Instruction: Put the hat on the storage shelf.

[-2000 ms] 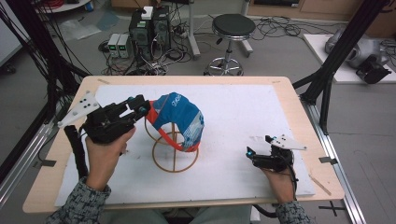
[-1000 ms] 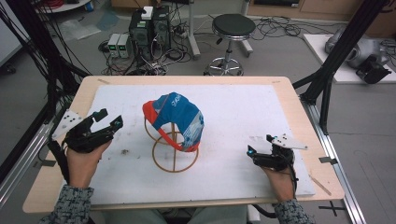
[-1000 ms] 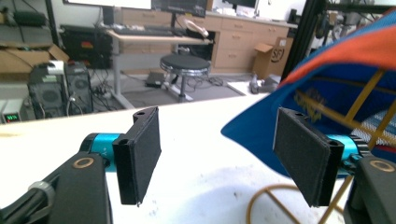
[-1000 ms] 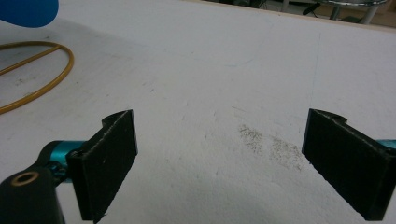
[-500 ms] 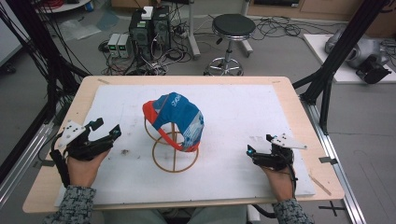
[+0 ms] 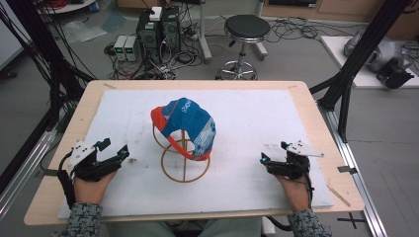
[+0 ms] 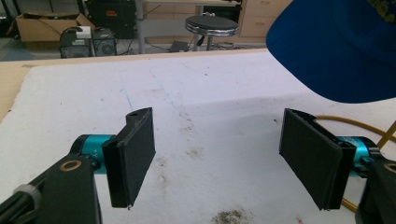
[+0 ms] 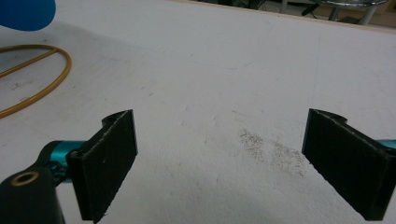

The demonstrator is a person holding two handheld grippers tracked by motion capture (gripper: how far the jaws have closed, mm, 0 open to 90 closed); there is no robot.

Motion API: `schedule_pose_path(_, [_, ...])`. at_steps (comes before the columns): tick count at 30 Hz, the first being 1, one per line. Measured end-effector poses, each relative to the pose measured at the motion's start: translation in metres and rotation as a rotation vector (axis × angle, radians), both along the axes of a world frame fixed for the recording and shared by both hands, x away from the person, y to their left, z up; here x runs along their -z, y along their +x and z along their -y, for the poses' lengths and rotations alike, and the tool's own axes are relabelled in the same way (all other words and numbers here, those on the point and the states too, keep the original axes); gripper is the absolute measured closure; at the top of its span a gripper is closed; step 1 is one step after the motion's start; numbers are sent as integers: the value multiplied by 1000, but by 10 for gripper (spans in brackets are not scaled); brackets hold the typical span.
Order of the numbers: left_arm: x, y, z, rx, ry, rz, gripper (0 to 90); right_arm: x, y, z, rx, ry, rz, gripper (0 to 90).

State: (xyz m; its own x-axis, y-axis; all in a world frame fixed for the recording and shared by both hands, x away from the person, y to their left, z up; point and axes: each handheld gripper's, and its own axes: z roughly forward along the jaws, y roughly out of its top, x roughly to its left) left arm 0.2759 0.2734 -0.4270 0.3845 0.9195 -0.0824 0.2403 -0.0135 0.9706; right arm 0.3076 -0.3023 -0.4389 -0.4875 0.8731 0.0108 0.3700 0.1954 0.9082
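The blue-and-orange cap [image 6: 187, 126] is sitting draped over a wire stand [image 6: 184, 159], ahead of the left gripper [image 7: 219, 163] and just off its right jaw. It could slide off — a nudge to the thin stand would be enough. Both the left and the right gripper [image 8: 229, 165] are gaping wide, holding nothing. The cap's brim is running out of the left gripper view, and how it is seated underneath is hidden.
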Motion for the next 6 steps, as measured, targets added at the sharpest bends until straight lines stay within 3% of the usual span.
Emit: schedule_pose_path(6, [3, 2, 1, -1, 14, -3, 269, 0, 0, 0, 0, 3, -4, 93])
